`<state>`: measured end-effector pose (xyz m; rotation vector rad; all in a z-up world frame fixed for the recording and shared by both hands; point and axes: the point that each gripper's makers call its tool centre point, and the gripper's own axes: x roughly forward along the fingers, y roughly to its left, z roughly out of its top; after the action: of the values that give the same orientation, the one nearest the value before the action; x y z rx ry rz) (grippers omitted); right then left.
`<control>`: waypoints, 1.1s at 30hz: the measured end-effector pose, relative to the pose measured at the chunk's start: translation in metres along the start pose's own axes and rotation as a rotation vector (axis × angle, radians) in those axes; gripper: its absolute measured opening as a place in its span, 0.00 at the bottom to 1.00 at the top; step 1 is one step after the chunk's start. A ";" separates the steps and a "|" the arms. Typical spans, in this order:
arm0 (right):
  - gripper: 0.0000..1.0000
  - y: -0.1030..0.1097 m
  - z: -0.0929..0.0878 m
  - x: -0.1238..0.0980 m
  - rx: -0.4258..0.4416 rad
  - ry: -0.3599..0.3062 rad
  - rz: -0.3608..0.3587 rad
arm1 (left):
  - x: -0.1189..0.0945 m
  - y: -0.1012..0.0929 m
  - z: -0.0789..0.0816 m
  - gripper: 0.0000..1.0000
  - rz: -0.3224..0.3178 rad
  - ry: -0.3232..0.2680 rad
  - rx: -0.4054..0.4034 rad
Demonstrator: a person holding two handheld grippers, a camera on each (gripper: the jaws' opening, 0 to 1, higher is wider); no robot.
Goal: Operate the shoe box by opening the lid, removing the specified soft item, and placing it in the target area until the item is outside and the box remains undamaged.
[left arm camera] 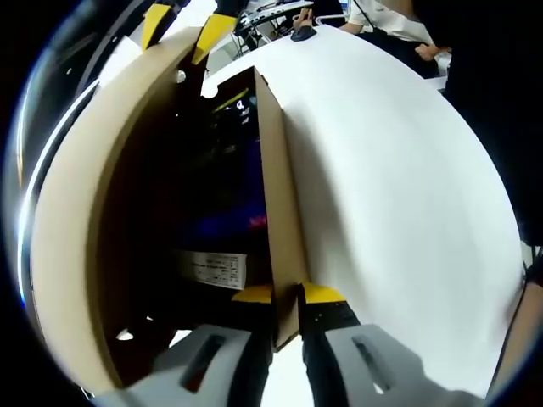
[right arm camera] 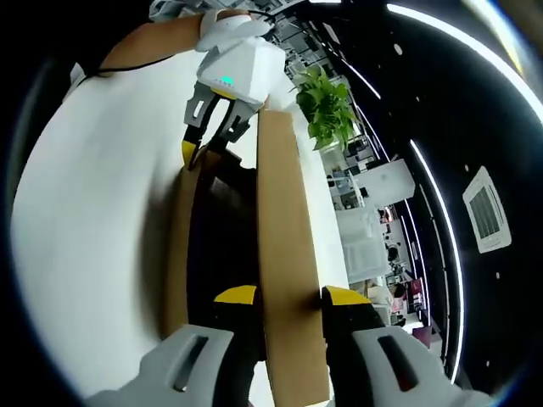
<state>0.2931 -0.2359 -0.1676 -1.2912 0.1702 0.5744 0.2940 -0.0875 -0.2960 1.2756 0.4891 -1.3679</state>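
Note:
A brown cardboard shoe box stands on a white table (left arm camera: 390,186). My left gripper (left arm camera: 288,297) is shut on the box's side wall (left arm camera: 278,195), one jaw inside and one outside. The lid (left arm camera: 76,212) is swung up and arches to the left. At its far edge, the yellow-tipped right gripper (left arm camera: 182,30) holds it. Inside the box lie dark contents (left arm camera: 216,195) with a white label (left arm camera: 212,270); I cannot make out the soft item. In the right gripper view my right gripper (right arm camera: 290,297) is shut on the lid's edge (right arm camera: 284,220), and the left gripper (right arm camera: 208,148) grips the box wall beyond.
The white table (right arm camera: 85,220) spreads wide on the box's open side. A potted green plant (right arm camera: 327,102) stands past the lid. A person in a white sleeve (left arm camera: 386,17) sits at the table's far end beside a dark object (left arm camera: 303,34).

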 end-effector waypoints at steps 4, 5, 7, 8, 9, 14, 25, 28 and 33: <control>0.27 -0.007 0.000 -0.001 -0.013 0.010 -0.055 | 0.000 -0.002 0.002 0.09 0.001 0.002 -0.002; 0.26 -0.009 0.000 -0.001 -0.014 0.012 -0.074 | 0.000 -0.002 0.002 0.09 0.001 0.003 -0.001; 0.25 -0.017 0.001 -0.002 -0.028 0.016 -0.134 | 0.000 -0.003 0.003 0.09 0.004 0.006 -0.004; 0.24 -0.019 0.001 -0.003 -0.026 0.019 -0.153 | 0.000 -0.004 0.003 0.09 0.004 0.006 -0.004; 0.23 -0.019 0.001 -0.002 -0.023 0.026 -0.155 | 0.000 -0.004 0.003 0.09 0.003 0.007 -0.003; 0.22 -0.023 0.001 0.002 -0.072 0.057 -0.216 | -0.001 -0.007 0.005 0.09 -0.002 0.007 0.000; 0.17 -0.039 -0.002 0.010 -0.208 0.140 -0.352 | -0.003 -0.011 0.006 0.09 -0.002 0.000 0.003; 0.17 -0.044 -0.003 0.012 -0.235 0.154 -0.370 | -0.002 -0.010 0.005 0.09 -0.003 0.002 0.003; 0.16 -0.044 -0.002 0.011 -0.259 0.161 -0.389 | -0.002 -0.009 0.004 0.09 -0.005 -0.002 0.000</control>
<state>0.3242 -0.2411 -0.1349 -1.5744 -0.0255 0.1617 0.2837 -0.0878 -0.2962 1.2736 0.4912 -1.3739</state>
